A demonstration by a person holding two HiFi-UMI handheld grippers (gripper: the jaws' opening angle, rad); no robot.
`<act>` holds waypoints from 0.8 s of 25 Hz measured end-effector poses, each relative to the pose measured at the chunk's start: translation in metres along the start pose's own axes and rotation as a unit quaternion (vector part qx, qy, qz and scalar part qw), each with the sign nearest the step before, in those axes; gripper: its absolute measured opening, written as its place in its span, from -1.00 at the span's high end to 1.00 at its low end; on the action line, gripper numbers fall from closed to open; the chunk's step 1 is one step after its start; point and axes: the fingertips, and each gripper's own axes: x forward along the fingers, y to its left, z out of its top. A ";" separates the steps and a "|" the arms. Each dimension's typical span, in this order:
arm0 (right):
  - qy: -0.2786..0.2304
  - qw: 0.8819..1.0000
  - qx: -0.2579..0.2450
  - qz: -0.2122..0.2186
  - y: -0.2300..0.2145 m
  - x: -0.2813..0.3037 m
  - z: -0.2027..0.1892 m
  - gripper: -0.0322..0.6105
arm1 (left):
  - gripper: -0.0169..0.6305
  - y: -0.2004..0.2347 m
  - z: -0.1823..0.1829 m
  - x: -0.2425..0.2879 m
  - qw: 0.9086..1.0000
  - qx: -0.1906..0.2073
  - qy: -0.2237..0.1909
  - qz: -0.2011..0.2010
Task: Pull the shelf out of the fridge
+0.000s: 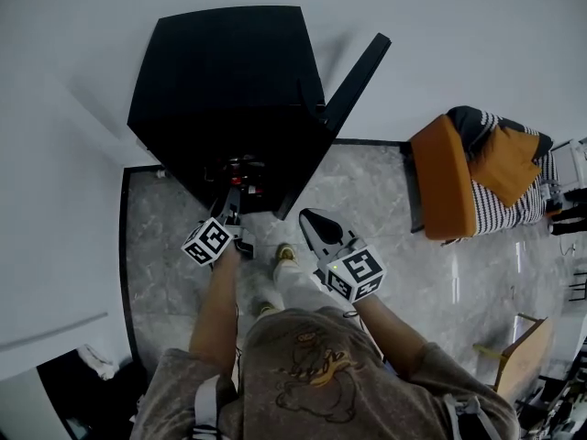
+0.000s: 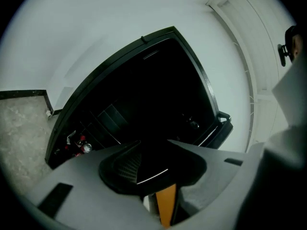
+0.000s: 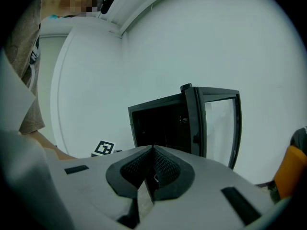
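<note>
1. Black cabinet fridge (image 1: 229,81): it stands on the grey marble-pattern floor (image 1: 385,209) against the white wall, straight ahead of you. Its glass-panelled door (image 3: 220,123) is swung fully open to the right of the head view.

2. Orange upholstered chair (image 1: 440,177): it stands well apart from the fridge, at the right. A black-and-white striped cloth (image 1: 504,204) lies on it.

3. Dark slatted shelf (image 2: 108,119): it sits inside the fridge compartment. The left gripper view shows it only faintly in the dark interior.

4. Left gripper (image 1: 231,200): you hold it at the mouth of the compartment, pointing in. In its own view the left gripper (image 2: 154,141) has its fingers (image 2: 127,164) released and spread wide. Only the dark interior shows between them, and they grasp nothing.

5. Right gripper (image 1: 307,215): you hold it just beside the left one, short of the fridge front. In its own view the right gripper (image 3: 153,147) has its fingers (image 3: 165,169) clenched pad to pad, with nothing between them.

6. Small red items (image 1: 243,166): they sit in the compartment near its front opening.
</note>
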 end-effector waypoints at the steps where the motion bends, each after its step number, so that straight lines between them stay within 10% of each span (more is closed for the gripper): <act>1: 0.002 1.000 0.000 0.000 -0.001 0.000 -0.001 0.83 | 0.55 0.004 -0.002 0.005 1.000 -0.004 0.000 -0.001; 20: 0.042 0.999 -0.015 0.024 -0.001 0.012 -0.019 0.83 | 0.55 0.074 -0.015 0.079 0.996 -0.079 -0.037 0.033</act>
